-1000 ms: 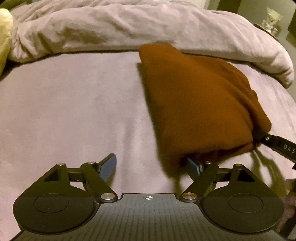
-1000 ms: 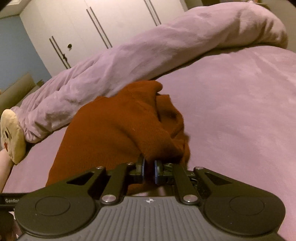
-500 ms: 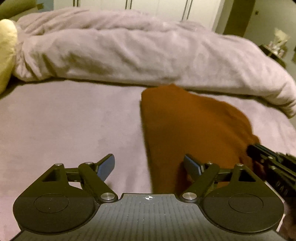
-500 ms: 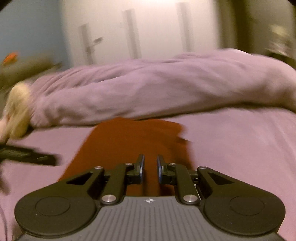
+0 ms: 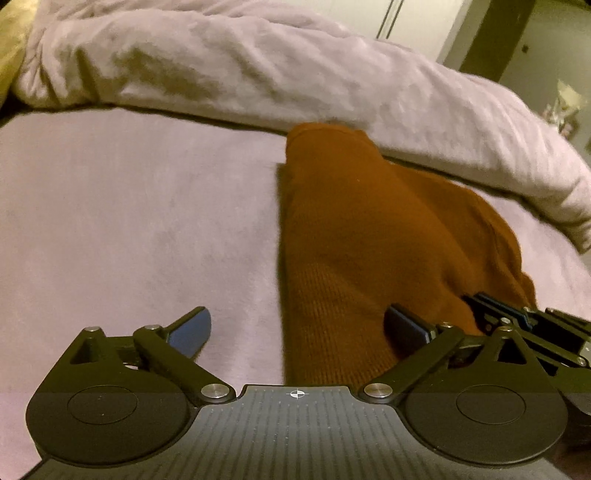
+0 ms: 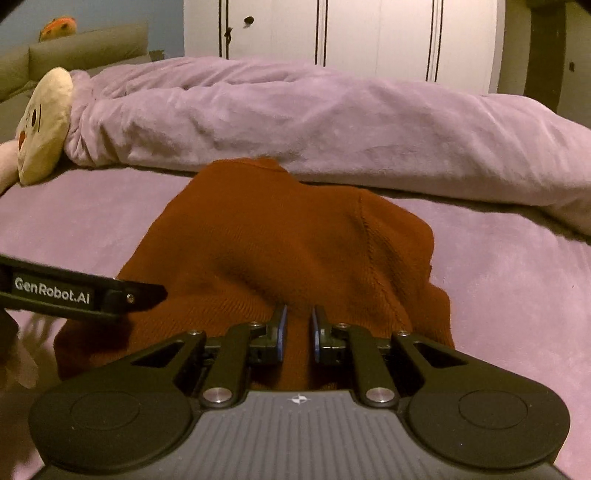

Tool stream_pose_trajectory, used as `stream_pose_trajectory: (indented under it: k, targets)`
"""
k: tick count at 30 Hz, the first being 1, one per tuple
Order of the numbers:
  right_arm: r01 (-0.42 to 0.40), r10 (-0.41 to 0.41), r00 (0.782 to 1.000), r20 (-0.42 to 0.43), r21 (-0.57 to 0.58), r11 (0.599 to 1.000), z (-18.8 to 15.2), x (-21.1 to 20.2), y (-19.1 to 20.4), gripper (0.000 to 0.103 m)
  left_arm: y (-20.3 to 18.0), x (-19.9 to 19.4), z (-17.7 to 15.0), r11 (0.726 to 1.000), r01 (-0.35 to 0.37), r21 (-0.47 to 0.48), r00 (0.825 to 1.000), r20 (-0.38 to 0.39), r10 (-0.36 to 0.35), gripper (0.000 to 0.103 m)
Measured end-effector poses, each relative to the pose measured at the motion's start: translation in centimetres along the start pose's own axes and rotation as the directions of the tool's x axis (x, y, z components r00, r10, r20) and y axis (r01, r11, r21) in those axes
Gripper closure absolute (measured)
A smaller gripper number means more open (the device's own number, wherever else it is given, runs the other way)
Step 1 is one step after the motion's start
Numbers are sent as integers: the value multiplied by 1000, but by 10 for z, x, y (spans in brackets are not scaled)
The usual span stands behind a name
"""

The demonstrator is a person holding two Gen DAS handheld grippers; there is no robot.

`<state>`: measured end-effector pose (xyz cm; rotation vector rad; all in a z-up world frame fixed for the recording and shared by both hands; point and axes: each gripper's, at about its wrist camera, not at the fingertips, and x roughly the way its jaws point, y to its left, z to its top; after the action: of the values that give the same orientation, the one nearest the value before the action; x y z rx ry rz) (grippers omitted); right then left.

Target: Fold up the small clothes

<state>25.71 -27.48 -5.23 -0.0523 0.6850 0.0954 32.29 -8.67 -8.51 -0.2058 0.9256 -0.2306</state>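
Lying across the far side beyond both tongs: rolled lilac duvet [image 6: 332, 122], plush toy [image 6: 44, 125] at its left end, white wardrobe [image 6: 340, 33] behind. Bare lilac bed sheet [image 5: 129, 229] ahead-left of the left gripper [image 5: 297, 328] gives open room; more sheet right of the right gripper [image 6: 297, 328]. Rust knit garment [image 5: 369, 240] lies bunched on the sheet, its left edge running between the left gripper's fingers, jaws opening wide, pads not pressing. Right gripper's jaws are closing, nearly together, a fold of the garment between them.
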Motion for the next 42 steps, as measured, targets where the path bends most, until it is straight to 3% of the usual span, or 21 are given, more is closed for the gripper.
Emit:
stream_pose_trajectory:
  k: [3,5,7,9,12,15,18,20,22,23,24,25,26,30,33,36,42]
  targets:
    - [-20,19,1000,16,54,998,7,-12,-6,86,14,-5,7,998,41,-49,999,-21,-42,0]
    - [21,-27,999,43,119,993,10,-28,-19,68,21,-6,13,995,60,-75,997,-33,-63,0]
    - [35,-45,998,48,196,980,11,-34,-36,39,21,-4,18,995,70,-77,997,-31,-72,0]
    - [51,-51,999,-5,222,974,10,-23,-49,38,20,2,22,993,87,-80,995,-40,-90,0]
    - [-29,54,996,-67,327,945,3,1,-74,37,24,17,26,979,161,-123,983,-72,-171,0]
    - [-153,222,973,-66,536,830,-3,23,-112,36,30,32,33,965,208,-159,971,-83,-223,0]
    - [-206,305,952,-39,657,725,-12,41,-136,35,31,42,39,957,232,-174,964,-88,-250,0]
    - [-246,348,937,-13,685,686,-15,50,-140,35,31,48,40,953,245,-177,962,-78,-262,1]
    - [-275,372,928,8,690,670,-14,56,-136,43,31,47,39,952,251,-178,963,-54,-264,6]
    - [-286,385,923,19,702,652,-16,59,-134,45,30,45,39,952,257,-165,963,-42,-267,12]
    - [-296,397,917,29,718,630,-16,62,-134,52,28,45,39,952,268,-150,961,-34,-276,28]
    - [-310,411,911,45,732,607,-17,65,-133,56,27,43,39,943,302,-142,951,-31,-309,31]
    - [-322,416,907,60,734,597,-18,65,-132,58,27,43,39,942,299,-152,951,-31,-307,34]
    - [-331,406,910,81,731,597,-16,55,-129,66,31,38,43,931,313,-185,946,-22,-323,49]
    - [-333,394,916,78,695,638,-3,41,-117,68,30,27,48,933,317,-169,946,-12,-323,52]
    - [-359,403,910,98,674,646,11,27,-105,68,34,8,52,934,317,-164,947,-3,-321,53]
    - [-434,485,871,81,592,679,30,6,-52,69,66,-54,65,948,270,-171,963,35,-268,53]
